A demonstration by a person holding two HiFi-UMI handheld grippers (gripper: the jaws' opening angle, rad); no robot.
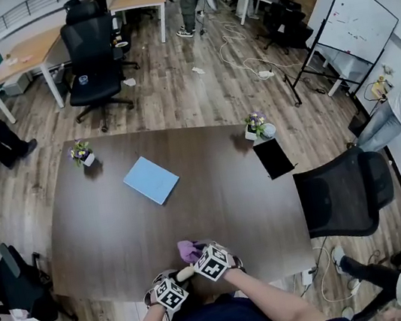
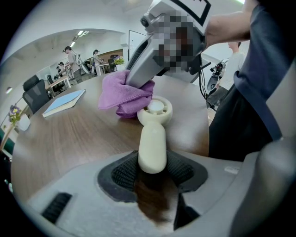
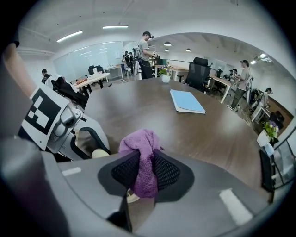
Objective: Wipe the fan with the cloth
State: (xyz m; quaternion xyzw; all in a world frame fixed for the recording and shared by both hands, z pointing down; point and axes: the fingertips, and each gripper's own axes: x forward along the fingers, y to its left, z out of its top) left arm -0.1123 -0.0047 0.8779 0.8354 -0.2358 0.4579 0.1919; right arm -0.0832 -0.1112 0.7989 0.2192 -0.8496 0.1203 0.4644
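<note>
A small cream hand-held fan (image 2: 153,139) hangs just above the brown table (image 1: 106,233) at its near edge. My left gripper (image 2: 152,169) is shut on the fan's handle, and the round head (image 2: 156,109) points away from me. My right gripper (image 3: 145,173) is shut on a purple cloth (image 3: 142,152). The bunched cloth (image 2: 125,95) rests against the far left side of the fan head. In the head view both grippers sit close together, left gripper (image 1: 175,283) and right gripper (image 1: 203,257), with the cloth (image 1: 189,251) just beyond them.
A blue notebook (image 1: 150,179) lies mid-table. Two small flower pots (image 1: 82,153) (image 1: 258,126) and a black pad (image 1: 273,157) stand at the far side. A black office chair (image 1: 347,192) is at the table's right, another chair (image 1: 20,289) at the left. People stand around the room.
</note>
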